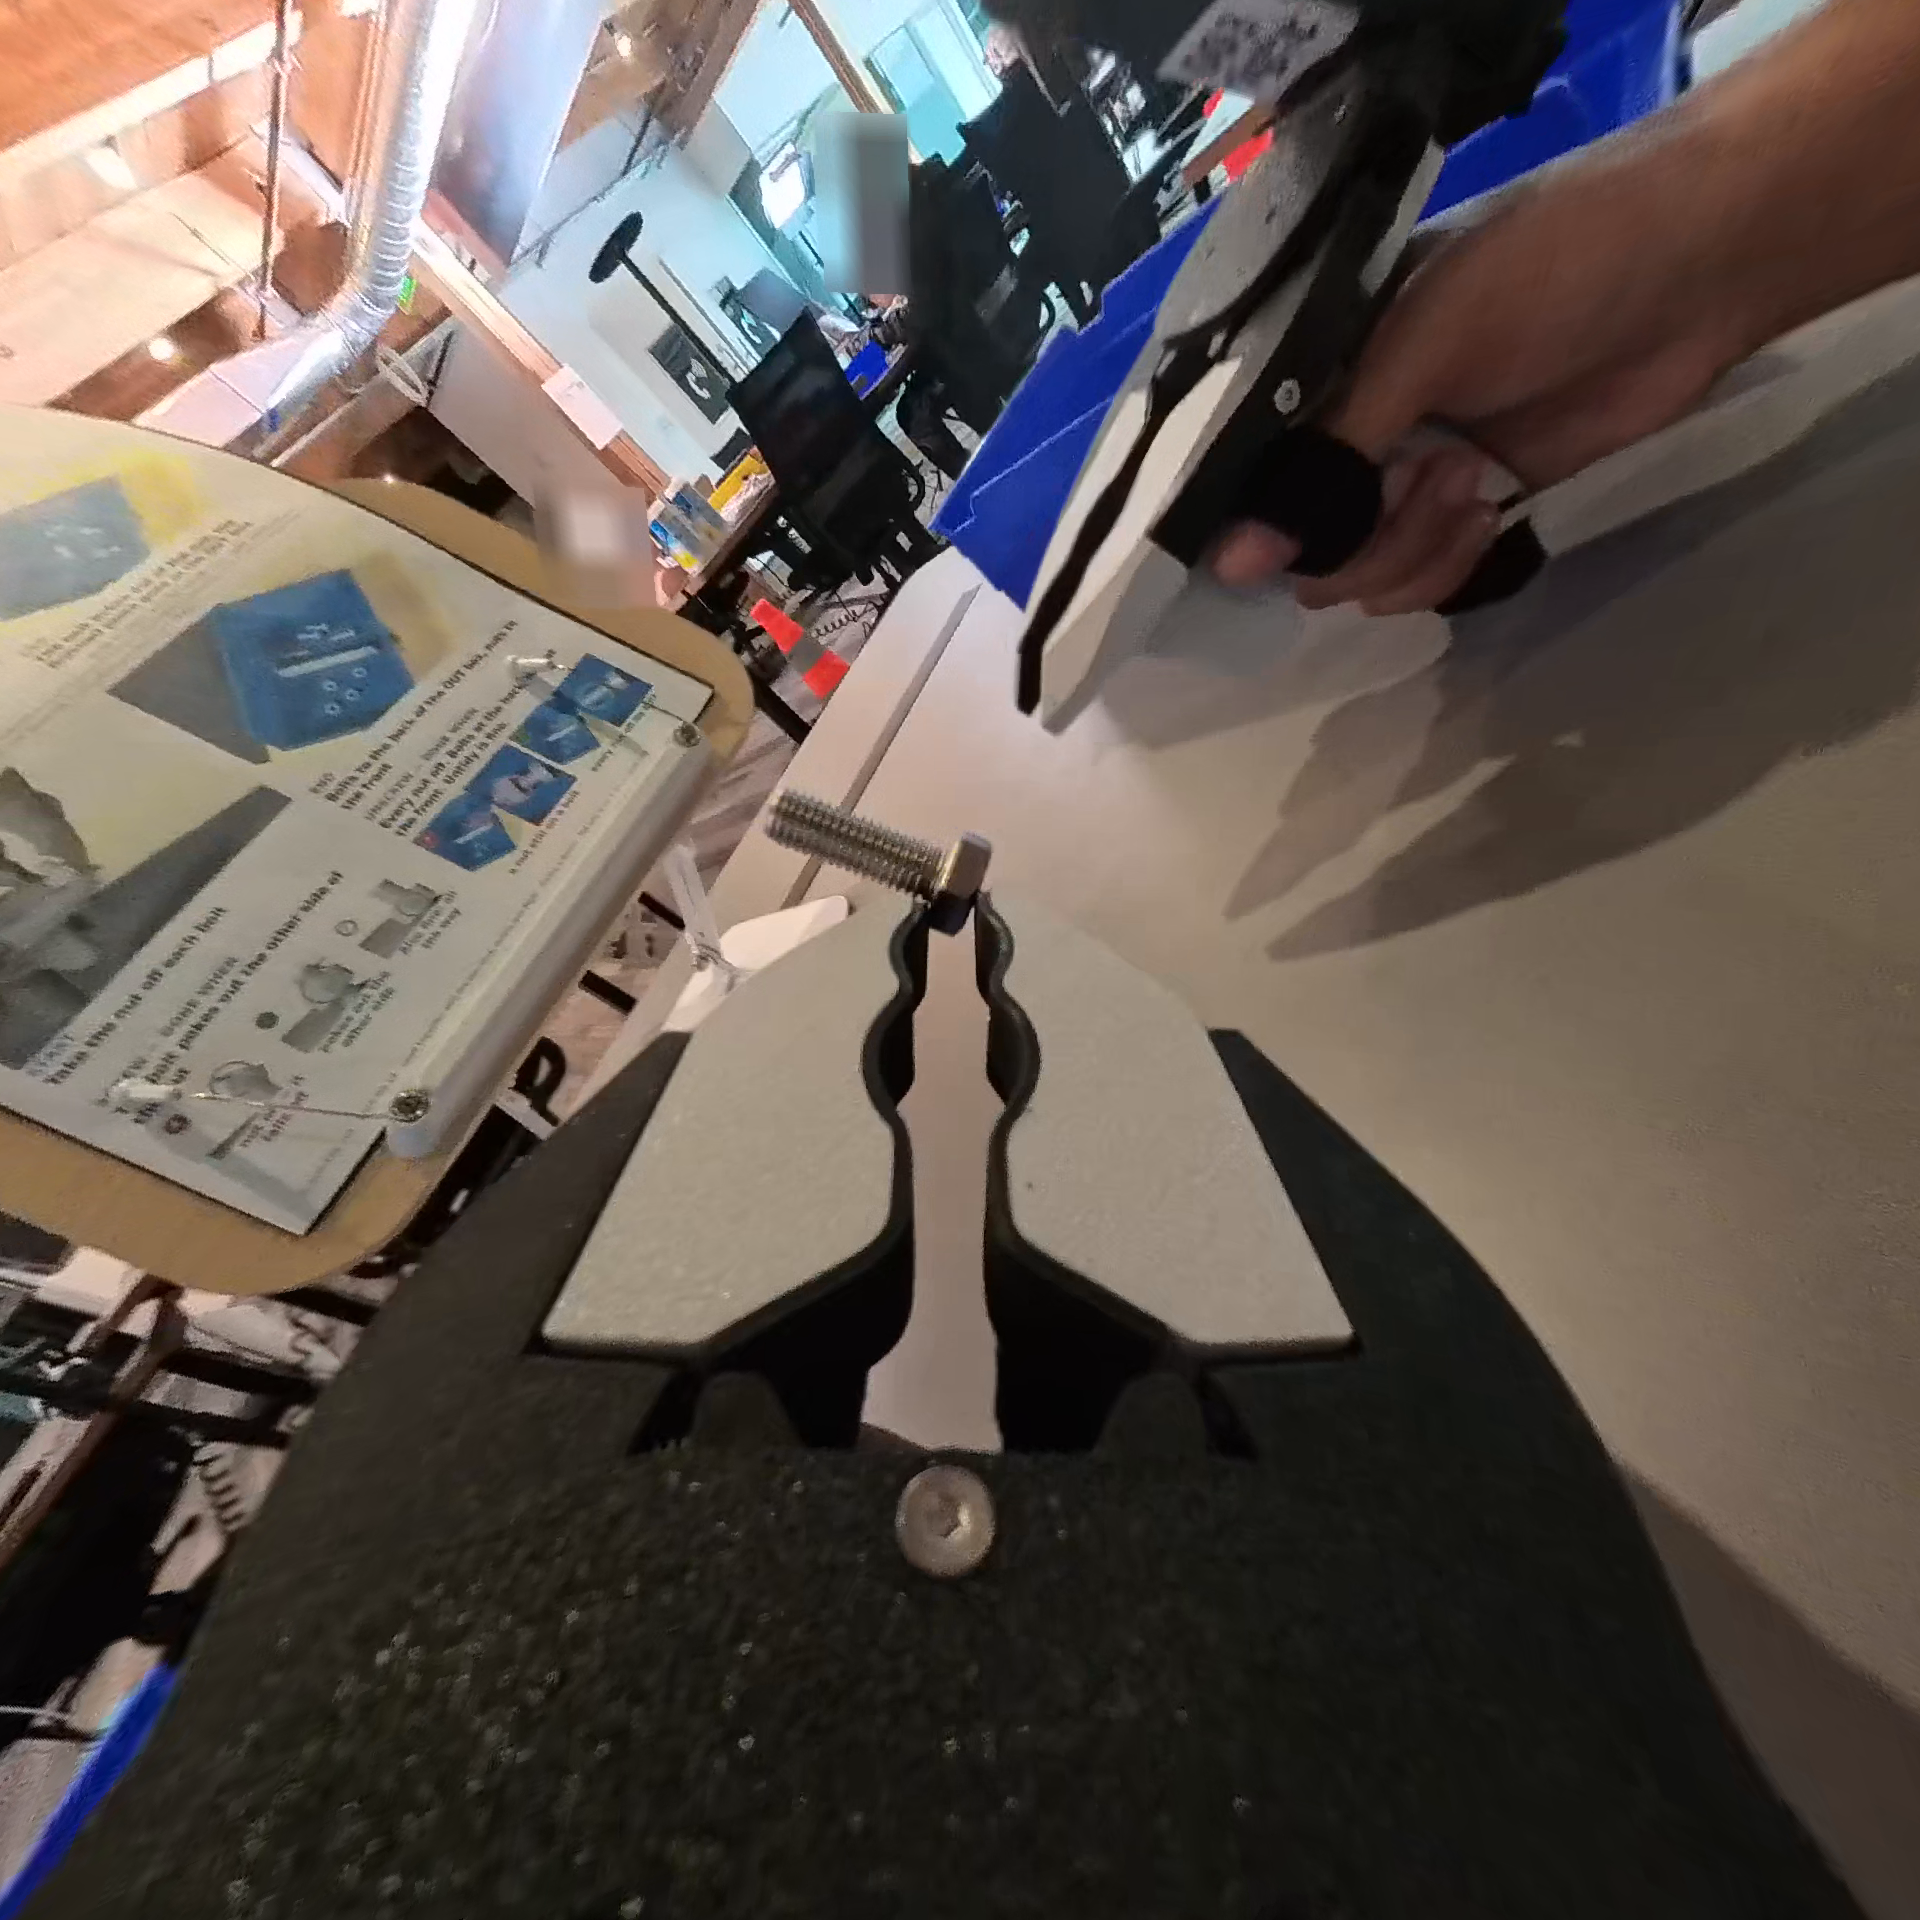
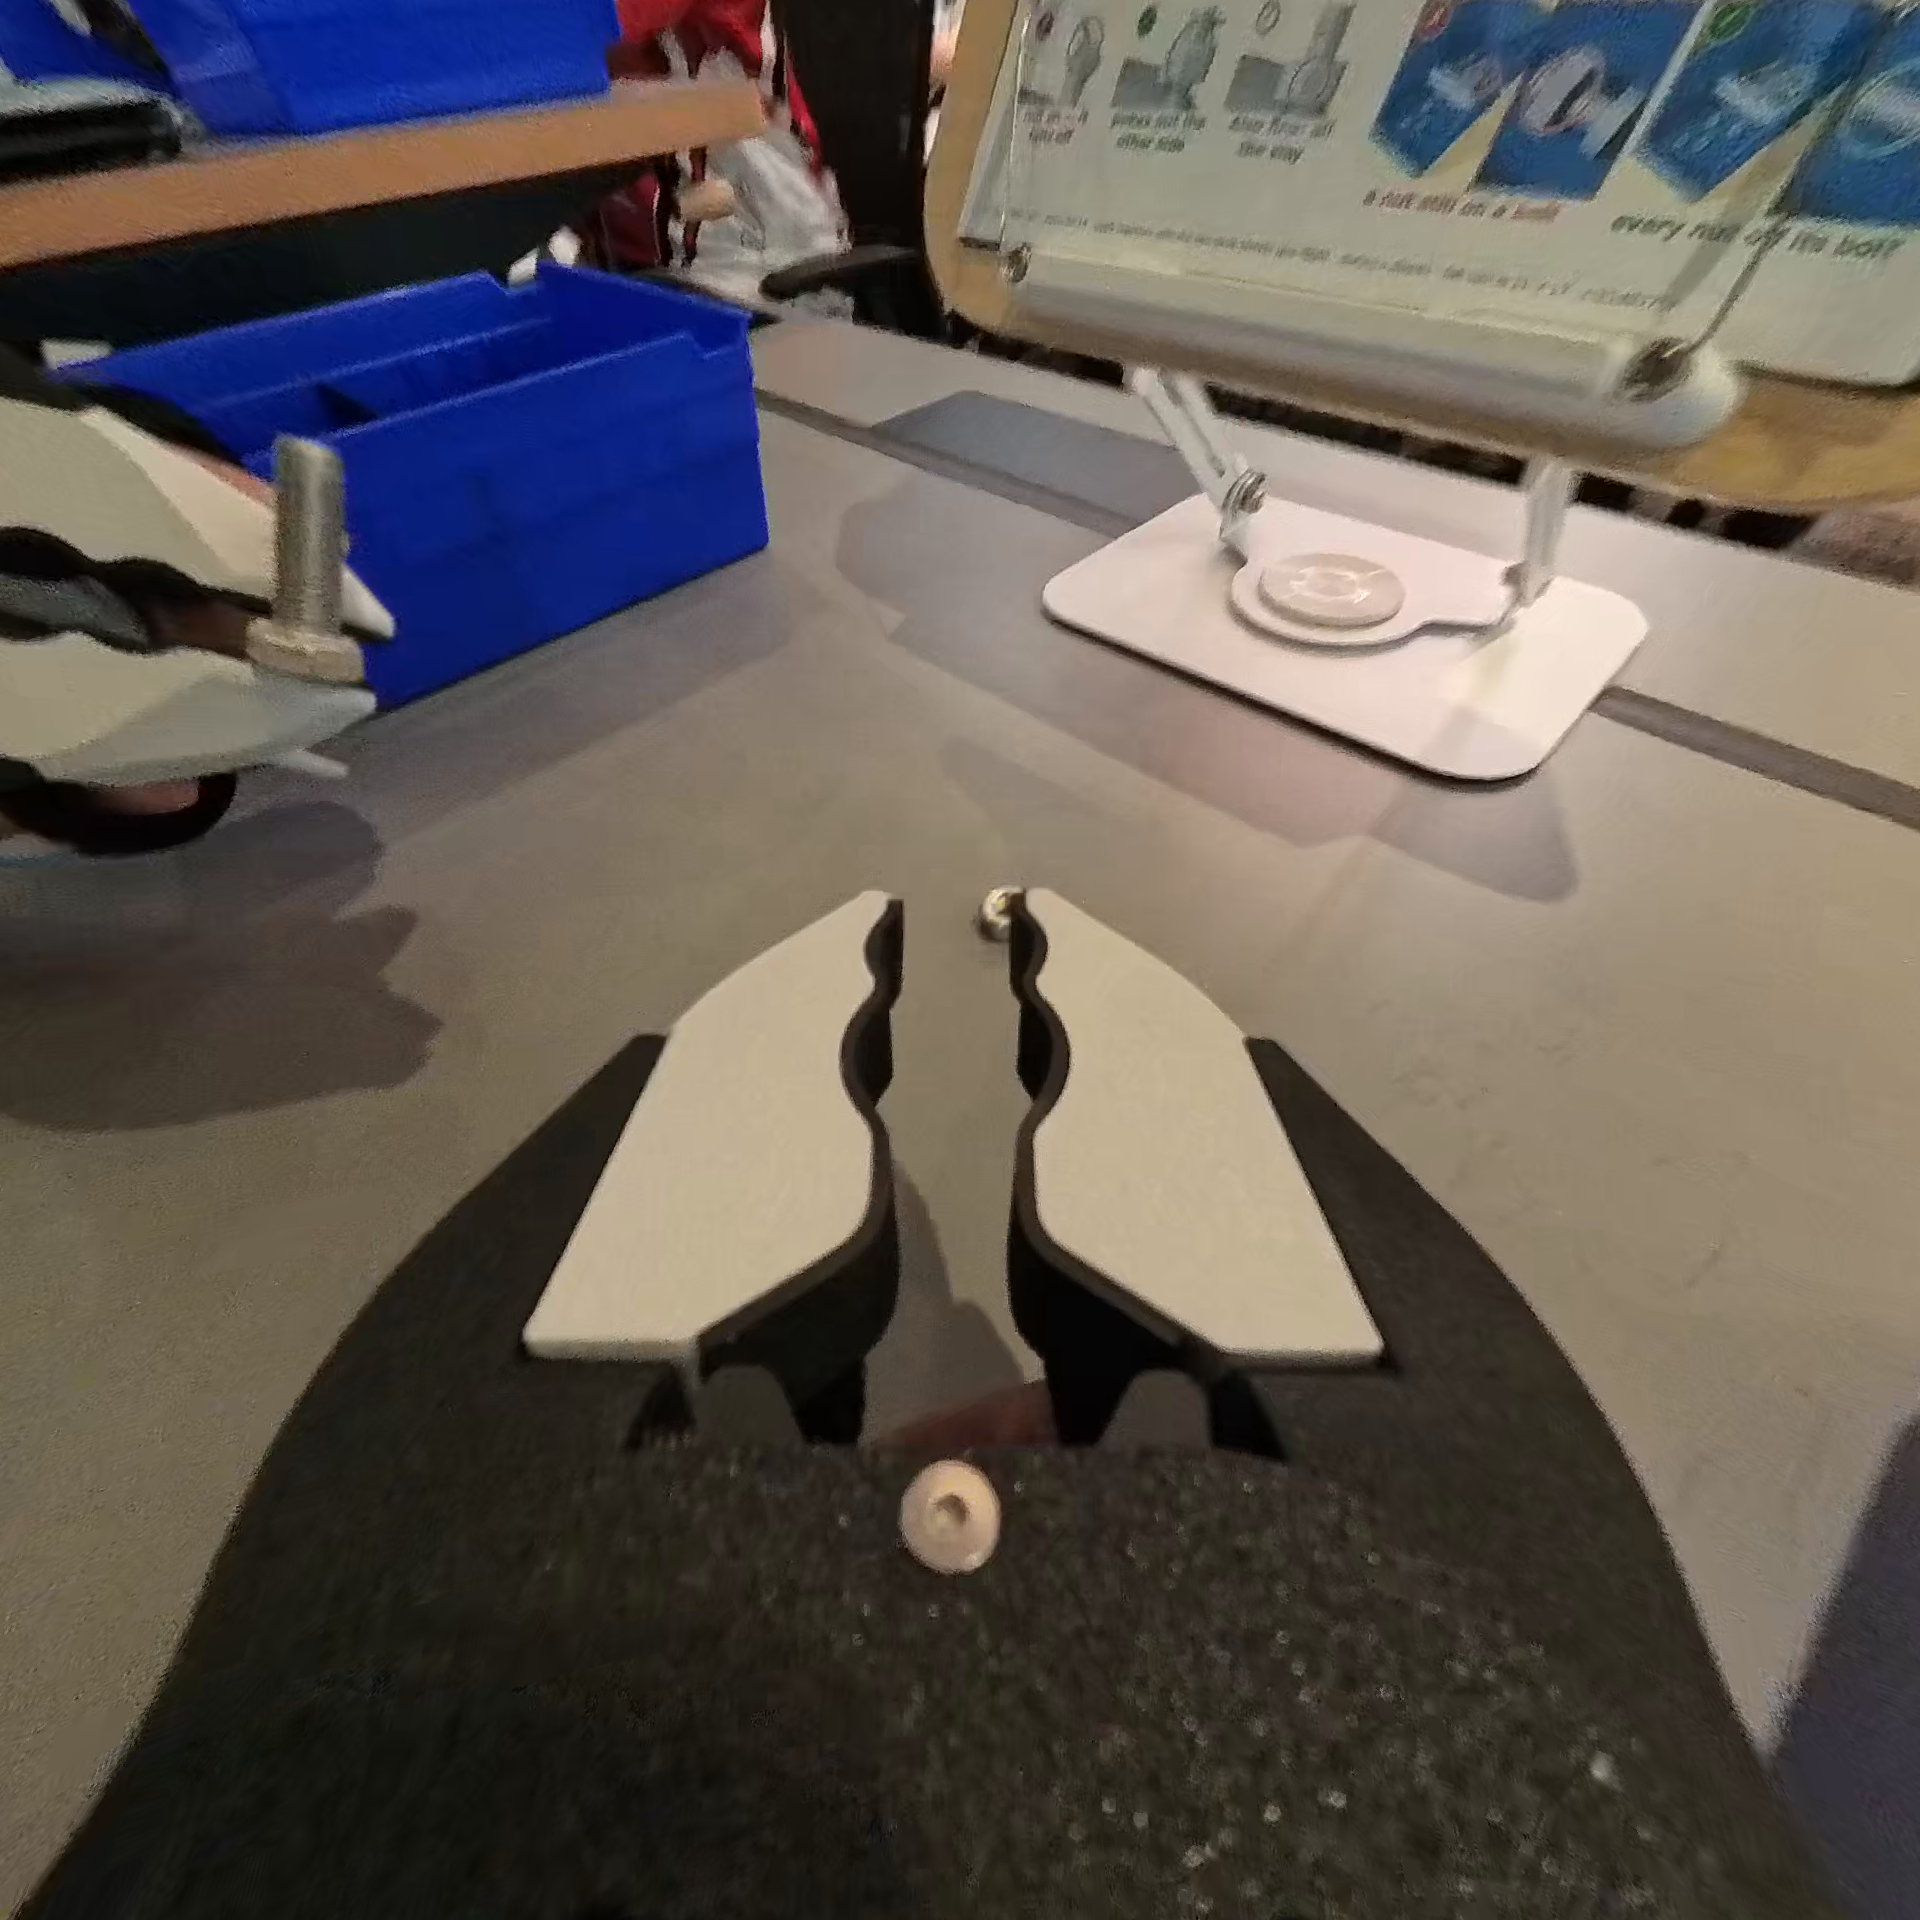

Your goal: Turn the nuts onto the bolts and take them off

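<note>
My left gripper [image 1: 951, 906] is shut on the hex head of a silver bolt [image 1: 852, 844], whose bare threaded shaft points up and left, above the grey table [image 1: 1455, 1039]. The bolt also shows in the right wrist view [image 2: 309, 540], upright in the left gripper [image 2: 343, 665] at the far left. My right gripper [image 2: 961, 914] hangs low over the table, jaws a little apart. A small silver nut [image 2: 994, 914] lies on the table just inside its right fingertip [image 2: 1039, 920], not gripped. The right gripper [image 1: 1049, 675] also shows in the left wrist view, held by a hand.
A blue divided bin [image 2: 499, 436] stands at the back left, behind the left gripper. An instruction board [image 2: 1351, 156] on a white stand [image 2: 1351, 644] stands at the back right. The board [image 1: 312, 831] is close to the left of the bolt. About 12 cm separates my left fingertips from my right.
</note>
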`<move>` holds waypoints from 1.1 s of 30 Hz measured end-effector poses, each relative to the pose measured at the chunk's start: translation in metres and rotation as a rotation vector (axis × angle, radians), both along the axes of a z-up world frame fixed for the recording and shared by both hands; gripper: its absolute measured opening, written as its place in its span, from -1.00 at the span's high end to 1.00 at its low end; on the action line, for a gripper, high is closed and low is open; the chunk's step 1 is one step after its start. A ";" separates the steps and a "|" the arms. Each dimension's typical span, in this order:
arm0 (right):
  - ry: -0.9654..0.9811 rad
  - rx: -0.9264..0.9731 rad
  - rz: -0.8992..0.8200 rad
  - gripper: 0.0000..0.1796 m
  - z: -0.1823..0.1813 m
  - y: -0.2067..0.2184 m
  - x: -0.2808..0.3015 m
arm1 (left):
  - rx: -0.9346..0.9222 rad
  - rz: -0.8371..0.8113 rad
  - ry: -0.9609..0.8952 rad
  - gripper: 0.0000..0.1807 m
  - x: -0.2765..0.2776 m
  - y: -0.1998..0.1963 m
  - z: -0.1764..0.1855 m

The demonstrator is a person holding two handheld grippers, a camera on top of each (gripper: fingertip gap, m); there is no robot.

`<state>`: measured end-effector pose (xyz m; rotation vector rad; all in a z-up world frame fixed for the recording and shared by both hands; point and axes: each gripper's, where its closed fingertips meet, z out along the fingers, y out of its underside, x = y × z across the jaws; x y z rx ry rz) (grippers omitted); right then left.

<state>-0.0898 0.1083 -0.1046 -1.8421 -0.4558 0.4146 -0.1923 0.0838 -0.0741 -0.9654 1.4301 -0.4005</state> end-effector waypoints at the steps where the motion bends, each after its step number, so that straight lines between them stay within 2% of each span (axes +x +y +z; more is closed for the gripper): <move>1: -0.021 -0.047 0.033 0.76 -0.005 0.000 -0.004 | -0.022 -0.003 0.000 0.91 0.000 0.000 -0.001; 3: -0.178 -0.147 0.094 0.68 -0.017 0.002 -0.008 | -0.043 0.008 0.020 0.91 -0.002 0.005 -0.004; 5: -0.387 -0.139 0.105 0.68 -0.015 0.015 -0.005 | -0.074 0.023 0.020 0.91 -0.005 0.009 -0.003; 7: -0.551 -0.216 0.165 0.69 -0.019 0.031 -0.005 | -0.090 0.032 0.007 0.91 -0.007 0.013 -0.001; 13: -0.751 -0.494 0.491 0.68 -0.057 0.053 -0.026 | -0.037 0.004 -0.001 0.91 -0.011 0.010 0.003; 16: -0.772 -0.561 0.529 0.71 -0.066 0.062 -0.029 | -0.059 0.007 -0.009 0.91 -0.012 0.013 0.003; 23: -0.809 -0.589 0.534 0.68 -0.088 0.074 -0.030 | -0.072 0.011 0.000 0.91 -0.015 0.017 0.003; 25: -0.805 -0.591 0.533 0.80 -0.088 0.076 -0.031 | -0.074 0.011 0.011 0.91 -0.015 0.017 0.001; 27: -0.819 -0.605 0.539 0.82 -0.089 0.075 -0.030 | -0.068 0.009 0.025 0.91 -0.014 0.016 -0.001; 30: -0.828 -0.549 0.531 0.84 -0.080 0.078 -0.031 | -0.065 0.011 0.035 0.91 -0.013 0.015 -0.004; 33: -0.715 -0.436 0.514 0.86 -0.049 0.076 -0.041 | -0.068 0.010 0.036 0.91 -0.013 0.015 -0.004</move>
